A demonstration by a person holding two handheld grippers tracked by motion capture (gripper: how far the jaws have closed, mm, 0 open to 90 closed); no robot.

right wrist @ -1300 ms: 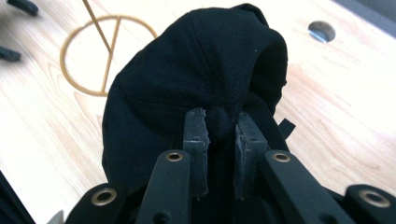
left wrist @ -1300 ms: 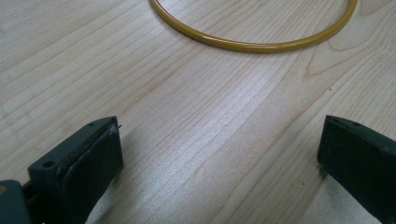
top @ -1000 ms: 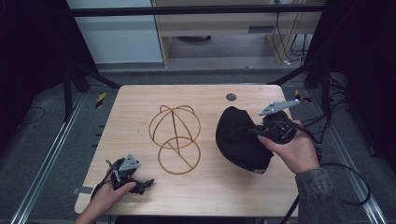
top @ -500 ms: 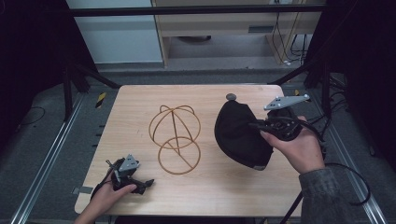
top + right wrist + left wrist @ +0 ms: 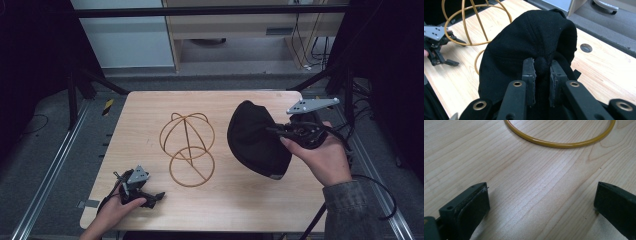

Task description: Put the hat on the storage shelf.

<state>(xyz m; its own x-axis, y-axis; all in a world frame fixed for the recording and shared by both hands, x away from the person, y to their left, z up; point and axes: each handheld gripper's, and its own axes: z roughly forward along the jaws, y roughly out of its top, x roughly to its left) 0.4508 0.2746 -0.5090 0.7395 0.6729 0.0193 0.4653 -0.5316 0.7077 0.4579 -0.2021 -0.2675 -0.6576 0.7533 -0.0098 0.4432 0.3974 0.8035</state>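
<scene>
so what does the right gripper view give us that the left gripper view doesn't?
Right gripper view: the right gripper shut on a fold of the black fabric cap, the dome of the yellow wire hat stand, the round metal grommet in the tabletop, and the left gripper farther off. Left gripper view: the left gripper's jaws standing wide open over bare wood, nothing between them. Both: the light wooden table and part of the stand's base ring.
</scene>
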